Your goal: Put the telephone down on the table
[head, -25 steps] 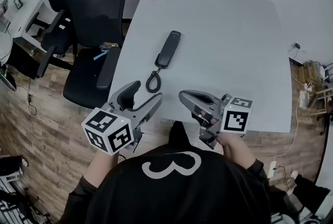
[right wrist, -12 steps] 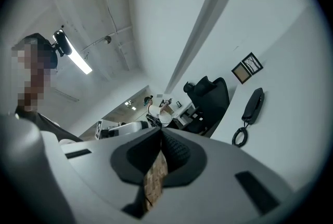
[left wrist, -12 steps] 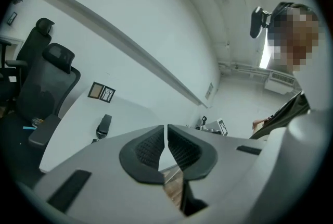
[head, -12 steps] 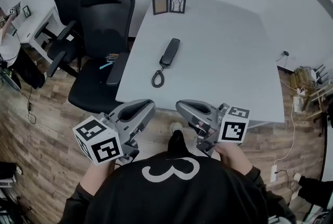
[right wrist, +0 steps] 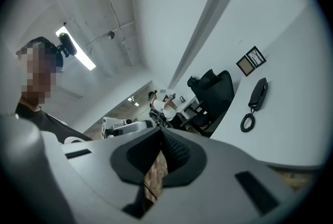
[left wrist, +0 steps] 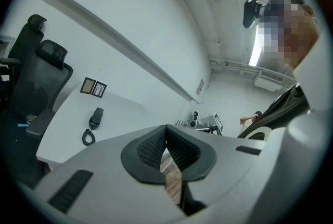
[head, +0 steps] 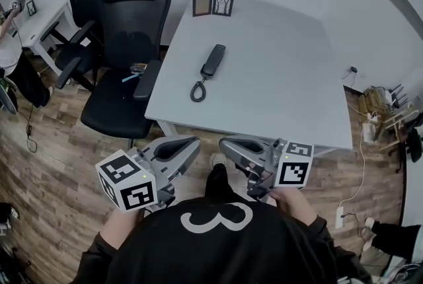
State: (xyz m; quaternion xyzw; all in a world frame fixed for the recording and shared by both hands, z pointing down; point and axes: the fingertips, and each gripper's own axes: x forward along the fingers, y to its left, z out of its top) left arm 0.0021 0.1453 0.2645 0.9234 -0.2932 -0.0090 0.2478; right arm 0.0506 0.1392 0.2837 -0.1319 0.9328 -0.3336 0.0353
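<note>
The black telephone (head: 212,61) lies flat on the white table (head: 284,78), its coiled cord (head: 197,91) trailing toward the near left edge. It also shows small in the left gripper view, telephone (left wrist: 95,116), and in the right gripper view, telephone (right wrist: 258,94). Both grippers are held close to the person's chest, off the table and well short of the phone. My left gripper (head: 193,142) has just been closing and is now shut with nothing between its pads (left wrist: 177,152). My right gripper (head: 223,142) is shut and empty too, pads (right wrist: 174,152) together.
Two small picture frames (head: 213,4) stand at the table's far edge. Two black office chairs (head: 125,32) crowd the table's left side. Wood floor (head: 59,137) lies below the grippers. Cables and a power strip (head: 340,216) sit on the floor at right.
Both grippers have drawn back from the table toward the person's body. The left jaws went from wide open to shut. The telephone stays where it lay on the table.
</note>
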